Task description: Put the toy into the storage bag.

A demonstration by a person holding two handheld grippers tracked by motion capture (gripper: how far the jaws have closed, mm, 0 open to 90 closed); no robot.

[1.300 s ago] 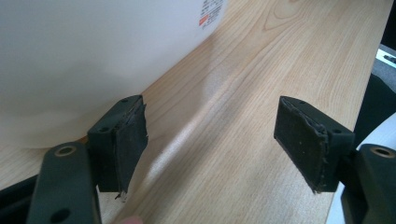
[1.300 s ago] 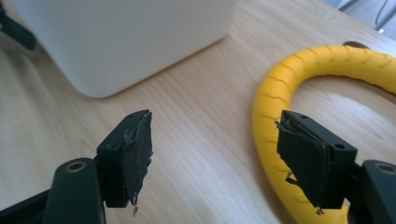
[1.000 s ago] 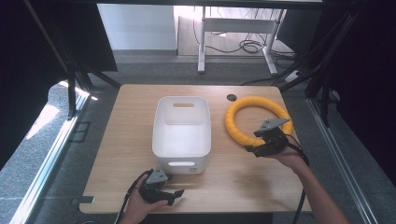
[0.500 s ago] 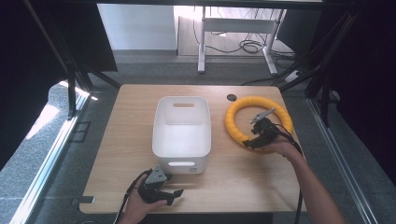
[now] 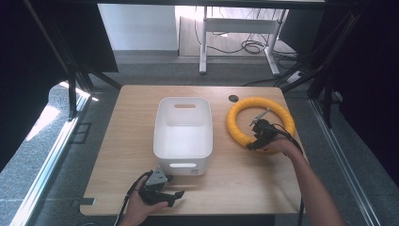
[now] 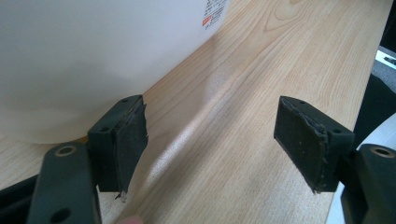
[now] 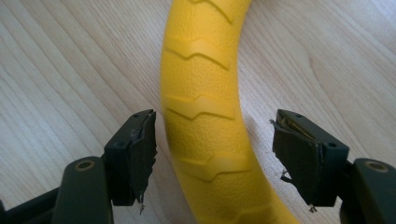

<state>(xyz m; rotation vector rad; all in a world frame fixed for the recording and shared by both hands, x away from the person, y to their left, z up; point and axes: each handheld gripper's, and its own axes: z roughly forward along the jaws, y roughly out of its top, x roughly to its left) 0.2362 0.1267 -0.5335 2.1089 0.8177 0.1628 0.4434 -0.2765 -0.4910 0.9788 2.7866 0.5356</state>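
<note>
A yellow ring (image 5: 240,129) with raised chevron treads lies flat on the right part of the wooden table (image 5: 136,127). My right gripper (image 5: 254,140) hangs over the ring's near side, open, and the right gripper view has the yellow ring (image 7: 210,116) running between its two spread jaws with gaps on both sides. A white plastic bin (image 5: 183,132) stands in the middle of the table. Near the front edge my left gripper (image 5: 175,197) rests open just in front of the bin; the left gripper view shows the bin's wall (image 6: 84,56) beyond its left jaw and bare wood between the jaws.
A round dark cable hole (image 5: 233,98) sits in the table behind the ring. Black frame posts stand at both sides. Beyond the far edge are a desk frame (image 5: 235,28) and cables on the floor.
My right gripper has moved forward and down from the ring's near right onto its near side, so the ring now lies between its jaws. The left gripper has stayed put.
</note>
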